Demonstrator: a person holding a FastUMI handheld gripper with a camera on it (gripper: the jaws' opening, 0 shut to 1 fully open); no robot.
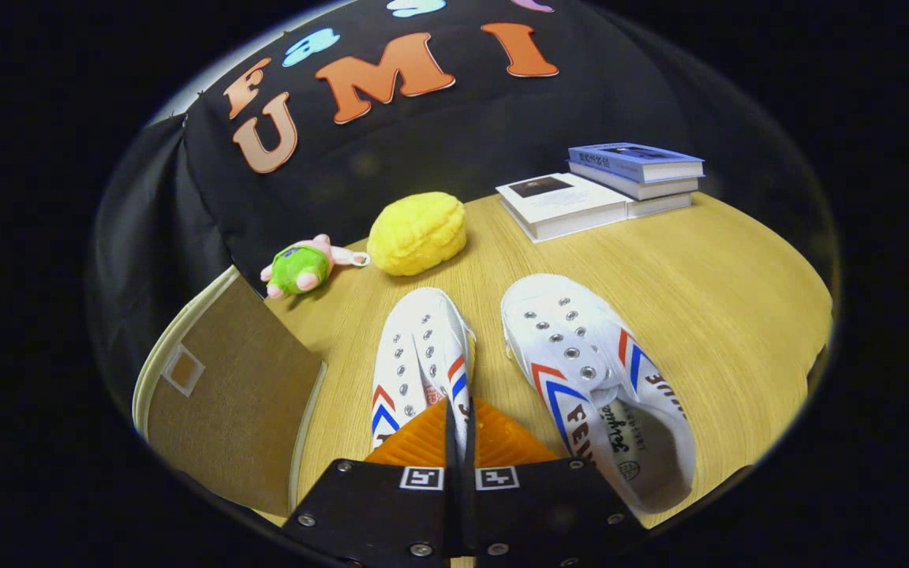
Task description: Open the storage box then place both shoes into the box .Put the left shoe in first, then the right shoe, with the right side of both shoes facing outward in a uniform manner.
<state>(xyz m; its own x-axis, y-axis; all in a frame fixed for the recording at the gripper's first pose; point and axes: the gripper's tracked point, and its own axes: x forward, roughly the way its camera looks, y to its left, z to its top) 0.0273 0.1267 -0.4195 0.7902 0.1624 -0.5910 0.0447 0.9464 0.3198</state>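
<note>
Wooden table (683, 260) in booth | gripper (458, 422) fingers pinched together on collar edge of left shoe (419, 355), likely for lifting it first | right shoe (596, 371) just beside, untouched | storage box (226, 394) left of fingers, front flap seemingly down.

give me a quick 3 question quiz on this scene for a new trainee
1. True or false: the tongs are pinched on the side wall of the shoe by the storage box.
2. What lies just beyond the two shoes? A) yellow plush B) a mug C) a ball
3. Fill in: beyond the other shoe, at the far side of the table, lies a stack of ____.

Key: 1 true; 2 A; 3 books.
</note>
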